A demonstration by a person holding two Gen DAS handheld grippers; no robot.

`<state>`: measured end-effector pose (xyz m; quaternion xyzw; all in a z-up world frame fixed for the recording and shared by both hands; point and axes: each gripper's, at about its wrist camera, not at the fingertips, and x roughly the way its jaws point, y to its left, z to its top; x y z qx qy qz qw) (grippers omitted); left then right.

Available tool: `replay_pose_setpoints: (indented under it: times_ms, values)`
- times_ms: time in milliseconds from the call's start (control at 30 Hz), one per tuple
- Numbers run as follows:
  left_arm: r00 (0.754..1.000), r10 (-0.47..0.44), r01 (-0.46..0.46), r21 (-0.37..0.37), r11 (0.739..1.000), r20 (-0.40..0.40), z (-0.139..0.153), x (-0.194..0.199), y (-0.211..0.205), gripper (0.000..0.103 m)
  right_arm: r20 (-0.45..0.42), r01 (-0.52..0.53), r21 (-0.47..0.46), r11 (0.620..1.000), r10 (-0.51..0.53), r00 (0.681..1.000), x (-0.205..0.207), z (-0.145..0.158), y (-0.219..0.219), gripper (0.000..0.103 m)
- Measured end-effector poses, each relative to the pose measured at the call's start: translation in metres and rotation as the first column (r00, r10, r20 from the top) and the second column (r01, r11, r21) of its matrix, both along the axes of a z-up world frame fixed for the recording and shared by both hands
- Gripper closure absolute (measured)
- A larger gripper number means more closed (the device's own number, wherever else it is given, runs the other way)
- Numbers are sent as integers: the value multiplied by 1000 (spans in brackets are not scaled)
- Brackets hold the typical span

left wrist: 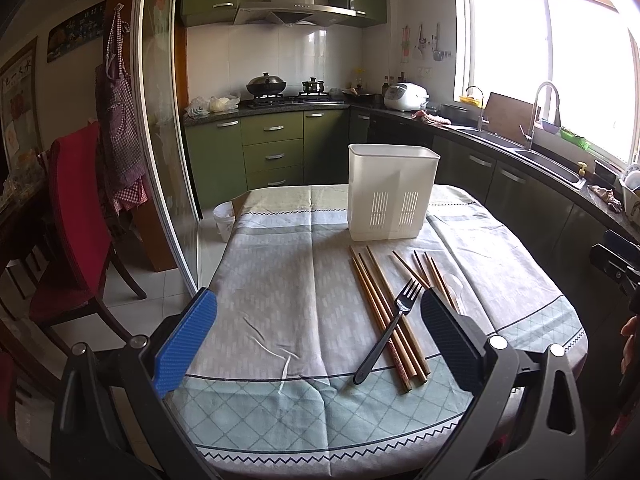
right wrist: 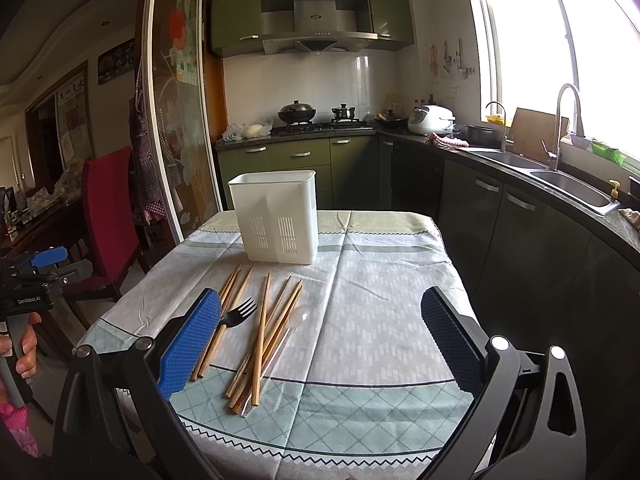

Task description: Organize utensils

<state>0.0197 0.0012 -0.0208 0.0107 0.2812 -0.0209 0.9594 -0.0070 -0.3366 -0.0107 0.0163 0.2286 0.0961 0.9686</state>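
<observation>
Both hand-held grippers, left and right, are hovering wide open, holding nothing. Chopsticks, fork and a clear spoon are lying on the table before the empty white holder. Judging sorting not begun; next move: pinching one utensil.

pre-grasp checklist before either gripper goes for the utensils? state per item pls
1. Left gripper open, nothing between its fingers: ok.
2. Right gripper open, nothing held: ok.
3. White utensil holder upright on the tablecloth, apart from the utensils: ok.
4. Holder compartments free inside: cannot tell, the interior is hidden.
5. Black fork free to lift: ok, it lies on top of the chopsticks.
6. Clear spoon free to lift: not ok, chopsticks cross over it.
</observation>
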Motion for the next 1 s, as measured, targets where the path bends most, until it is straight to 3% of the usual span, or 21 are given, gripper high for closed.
replay_pose_setpoints:
  times_ms: [433,667,833,1000]
  values:
    - [996,-47,47,9,999,-75,-12,24,-12,6,-60,20,-22,1000,-22,998,20,-17,-1,4]
    - [983,-94,97,12,995,-160,-16,51,-28,6,-170,-27,-43,999,20,985,58,-33,1,4]
    - [960,-124,133,18,991,-252,-25,81,-44,6,-299,-75,-39,996,60,952,100,-47,4,4]
    - [912,-196,211,3,977,-361,-42,112,-62,7,-384,-103,-38,994,81,920,133,-52,5,4]
